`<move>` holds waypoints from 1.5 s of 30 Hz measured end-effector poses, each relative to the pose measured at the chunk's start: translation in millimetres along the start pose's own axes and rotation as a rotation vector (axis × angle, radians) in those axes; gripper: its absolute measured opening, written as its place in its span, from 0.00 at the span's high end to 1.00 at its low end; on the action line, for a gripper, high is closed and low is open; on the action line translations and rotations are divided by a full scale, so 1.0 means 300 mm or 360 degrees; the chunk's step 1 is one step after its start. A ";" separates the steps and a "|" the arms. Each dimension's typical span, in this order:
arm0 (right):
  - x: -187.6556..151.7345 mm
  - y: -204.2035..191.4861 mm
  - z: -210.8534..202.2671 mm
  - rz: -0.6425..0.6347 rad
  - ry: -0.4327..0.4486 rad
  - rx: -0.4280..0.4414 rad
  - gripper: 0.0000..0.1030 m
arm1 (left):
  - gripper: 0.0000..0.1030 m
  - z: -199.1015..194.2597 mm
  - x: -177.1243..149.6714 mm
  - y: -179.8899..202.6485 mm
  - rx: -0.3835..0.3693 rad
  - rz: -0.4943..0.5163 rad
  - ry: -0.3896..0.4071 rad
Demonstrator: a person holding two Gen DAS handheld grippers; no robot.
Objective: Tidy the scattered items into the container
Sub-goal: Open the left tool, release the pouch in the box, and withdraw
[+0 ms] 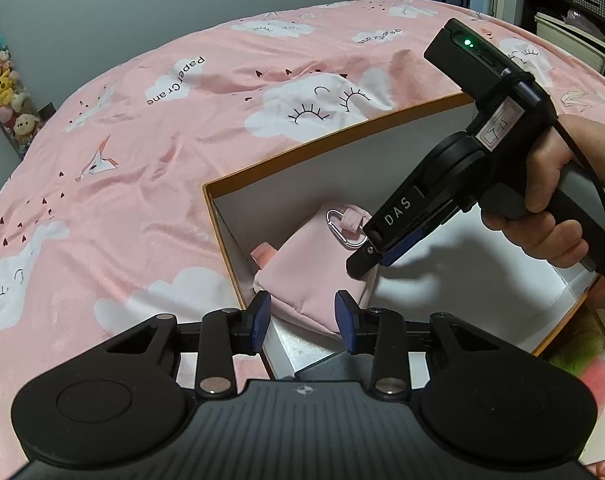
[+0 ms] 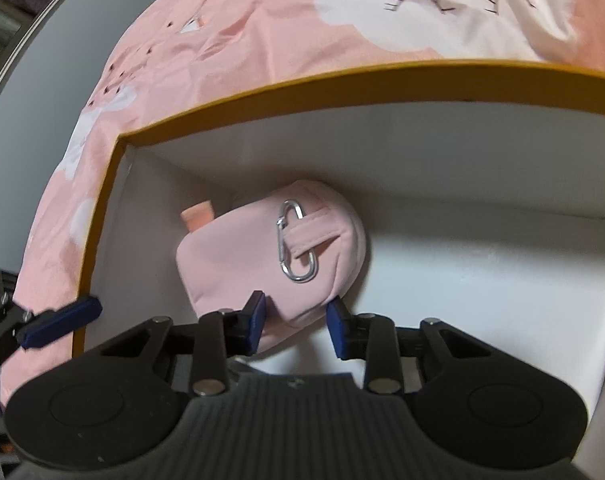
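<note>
Right gripper (image 2: 296, 322): our jaws stand part open astride the near lower corner of the pouch (image 2: 270, 248); whether the pads actually press the fabric we cannot tell, since the corner sits between them but the contact is hidden. Left gripper (image 1: 302, 322): our jaws are released, nothing between them, held above the near left edge of the box (image 1: 222, 216); from the right wrist view one blue finger of it shows just outside that edge. Pouch: pink, soft, with a silver carabiner (image 2: 294, 240) through a fabric loop and a small peach tab (image 2: 198, 216) at one end; it lies inside the box, in the far left corner, against the white walls. Box: white inside, orange rim, resting on the bed (image 1: 142, 160), whose pink cover bears clouds and paper cranes. A hand (image 1: 554, 200) grips the right tool's handle over the box. Beyond: plush toys (image 1: 6, 88) stacked at the wall, shelves behind the bed. Progress, as we judge it: one item is in the box and needs only letting go, if it is held at all; we see no other loose item on the bed in these views, so what is left we cannot tell.
</note>
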State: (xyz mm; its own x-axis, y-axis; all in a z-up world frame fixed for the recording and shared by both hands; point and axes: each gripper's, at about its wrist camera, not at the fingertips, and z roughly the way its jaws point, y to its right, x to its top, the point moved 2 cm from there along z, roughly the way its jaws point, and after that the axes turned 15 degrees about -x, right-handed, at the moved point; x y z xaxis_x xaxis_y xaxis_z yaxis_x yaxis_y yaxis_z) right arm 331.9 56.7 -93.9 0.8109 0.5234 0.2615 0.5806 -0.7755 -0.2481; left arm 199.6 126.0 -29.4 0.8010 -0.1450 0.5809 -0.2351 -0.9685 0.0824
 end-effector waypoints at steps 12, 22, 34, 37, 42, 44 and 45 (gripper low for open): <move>0.037 0.065 -0.089 -0.0090 0.0138 -0.0153 0.75 | 0.59 -0.014 -0.010 -0.003 -0.0019 -0.0018 0.0040; -0.006 0.003 -0.013 -0.0026 0.0016 -0.0026 0.69 | 0.67 -0.021 -0.017 -0.010 -0.0042 -0.0033 0.0018; 0.001 -0.112 0.004 -0.0219 0.0125 -0.0004 0.73 | 0.72 -0.025 -0.032 -0.019 -0.0060 -0.0056 0.0026; -0.007 -0.110 -0.016 -0.0244 0.0139 -0.0019 0.70 | 0.72 -0.033 -0.030 -0.013 -0.0050 -0.0063 0.0038; -0.032 -0.124 -0.079 -0.0325 0.0198 -0.0085 0.68 | 0.72 -0.059 -0.020 0.003 -0.0010 -0.0103 0.0079; -0.051 -0.128 -0.110 -0.0350 0.0226 -0.0104 0.68 | 0.72 -0.075 -0.019 0.019 0.0008 -0.0121 0.0108; -0.065 -0.129 -0.130 -0.0366 0.0246 -0.0112 0.68 | 0.72 -0.084 -0.019 0.031 0.0012 -0.0124 0.0123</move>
State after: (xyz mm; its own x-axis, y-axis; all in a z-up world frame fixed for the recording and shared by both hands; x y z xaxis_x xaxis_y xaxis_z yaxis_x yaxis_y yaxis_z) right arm 290.7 62.8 -53.0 0.6347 0.6326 0.4438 0.7372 -0.6680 -0.1020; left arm 179.0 123.0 -11.6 0.7716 -0.0535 0.6339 -0.1695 -0.9777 0.1238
